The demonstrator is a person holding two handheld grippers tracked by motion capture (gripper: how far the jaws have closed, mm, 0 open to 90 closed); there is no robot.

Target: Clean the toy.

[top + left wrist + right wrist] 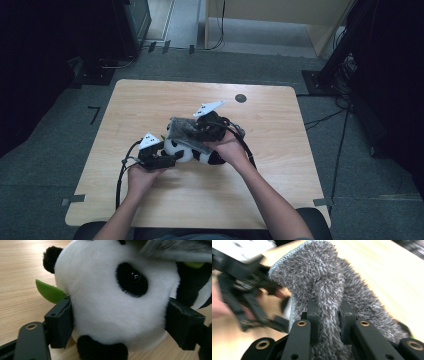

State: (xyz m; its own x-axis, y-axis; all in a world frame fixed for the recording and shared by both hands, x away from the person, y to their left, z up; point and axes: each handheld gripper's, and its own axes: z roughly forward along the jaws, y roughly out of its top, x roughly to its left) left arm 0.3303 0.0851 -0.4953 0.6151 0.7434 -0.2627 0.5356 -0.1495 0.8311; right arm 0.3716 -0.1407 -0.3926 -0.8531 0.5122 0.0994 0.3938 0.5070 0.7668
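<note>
Count for you: one wooden table (150, 100), one plush panda (110, 305) on it, one grey fuzzy cloth (324, 290) over the panda. Two grippers: left gripper (120, 322), right gripper (328, 315), one in each of your two hands. One green felt leaf (48, 291) on the panda, one dark round spot (240, 98) on the tabletop

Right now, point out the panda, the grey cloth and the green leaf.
panda (100, 312), left gripper view, on its white face.
grey cloth (329, 292), right gripper view, on the pinched fold.
green leaf (48, 291), left gripper view, on its middle.
</note>
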